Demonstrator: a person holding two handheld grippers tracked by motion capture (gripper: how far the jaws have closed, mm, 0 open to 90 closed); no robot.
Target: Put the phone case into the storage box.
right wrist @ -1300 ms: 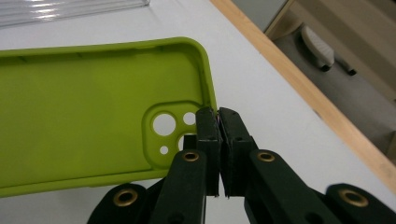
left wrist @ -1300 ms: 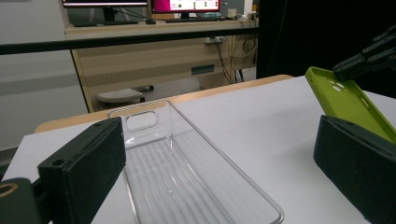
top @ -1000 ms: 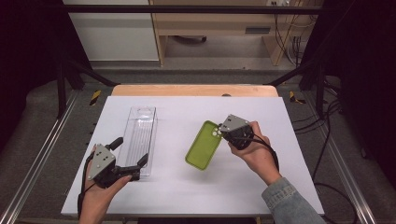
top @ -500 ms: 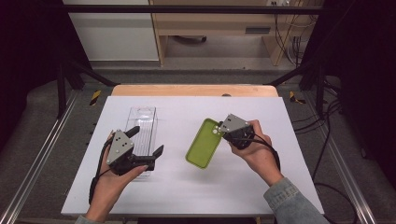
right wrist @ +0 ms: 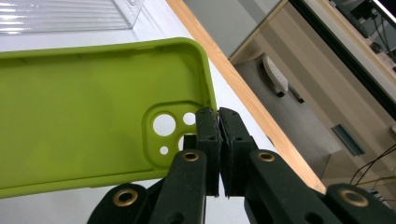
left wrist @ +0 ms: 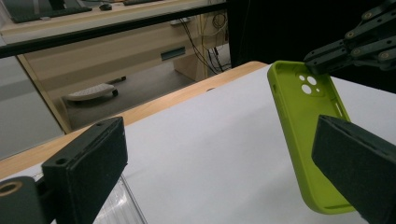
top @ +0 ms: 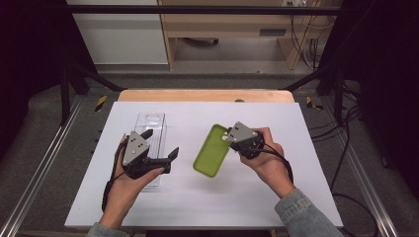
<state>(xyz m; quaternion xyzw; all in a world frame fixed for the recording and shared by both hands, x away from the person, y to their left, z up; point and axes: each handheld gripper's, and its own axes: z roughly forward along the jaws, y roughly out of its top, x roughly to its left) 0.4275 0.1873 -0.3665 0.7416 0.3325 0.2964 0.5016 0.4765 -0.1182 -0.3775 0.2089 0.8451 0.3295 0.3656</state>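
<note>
Your right gripper (top: pixel 228 138) is clamped on the rim of the green phone case (top: pixel 212 151), right at the camera-hole corner; in the right gripper view the jaws stand pinched together on that edge (right wrist: pixel 211 122), and the case (right wrist: pixel 88 116) spreads away to the left of them. The case lies on the white table (top: pixel 207 202) with its open side up, its far end lifted a little by your grip, as far as I can tell.

Your left gripper (top: pixel 158 145) hovers with its jaws wide apart and nothing between them, just over the near end of the clear plastic box (top: pixel 150 126). The case lies just to the right of those jaws in the high view, near but not touching. Its long axis runs from the far end in your right gripper toward you, slanting slightly left, so the free near end is the part closest to your left hand.

In the left gripper view the case (left wrist: pixel 308 140) stands ahead and to the right, partly behind one jaw. To take hold with the left, you would probably need to swing right and square the jaws across the narrow width.
</note>
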